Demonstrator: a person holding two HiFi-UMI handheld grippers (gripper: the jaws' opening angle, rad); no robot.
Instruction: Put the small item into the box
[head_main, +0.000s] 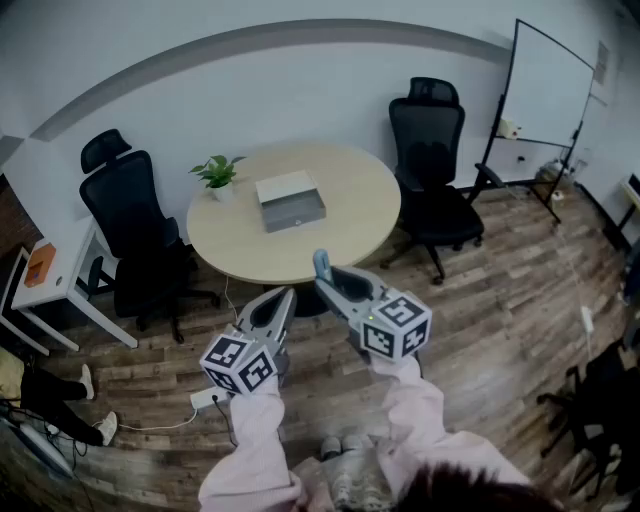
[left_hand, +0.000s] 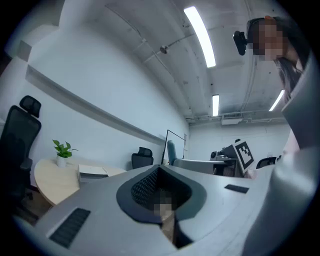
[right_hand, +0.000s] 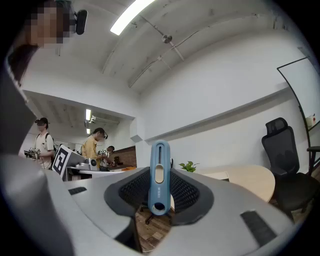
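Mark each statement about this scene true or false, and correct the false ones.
1. The right gripper holds a slim blue plastic item between its jaws. True.
2. The grey box on the round beige table has its lid closed. False: the lid is open.
3. The small potted green plant stands on the floor. False: it stands on the table, near its left edge.
4. The blue item already lies in the box. False: it is in the gripper, short of the table.
5. A black office chair stands to the left of the table. True.
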